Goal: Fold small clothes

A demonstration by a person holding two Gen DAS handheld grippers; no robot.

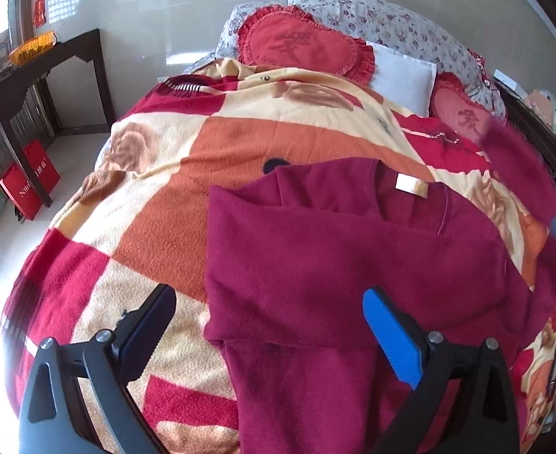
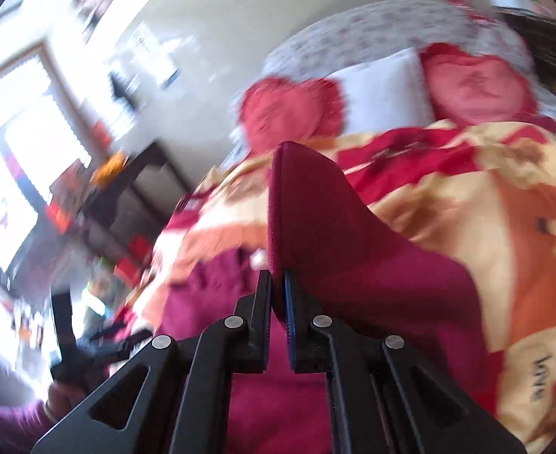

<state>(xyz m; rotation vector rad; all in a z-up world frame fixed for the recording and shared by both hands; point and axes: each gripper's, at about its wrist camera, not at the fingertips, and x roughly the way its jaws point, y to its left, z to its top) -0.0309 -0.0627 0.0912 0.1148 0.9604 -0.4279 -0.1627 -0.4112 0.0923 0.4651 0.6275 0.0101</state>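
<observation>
Lying on the patterned blanket (image 1: 187,204) of the bed, the dark red top (image 1: 338,249) has its left side and sleeve already folded across the body, with the neck label (image 1: 411,185) at the far end. The left tongs (image 1: 269,314) hang over the near part of the garment with their two fingers wide apart, holding nothing; one finger is over the blanket, the blue-padded one over the cloth.

The right tongs (image 2: 277,283) are pressed together on a fold of the dark red top (image 2: 316,219), which rises from them in a tall ridge above the blanket (image 2: 505,196). That view is smeared with motion blur, so the far pillows (image 2: 478,83) and the room to the left are hard to read.

Risks from here, as I judge them: the pinch looks thin, at the very edge of the fleece, so a quick swing could let the cloth slip out and drop short of the fold line. Dragging the lifted part could also pull the body sideways and undo the fold on the left, since nothing pins it down. The fuzzy blanket may cling and bunch the fabric beneath.
</observation>
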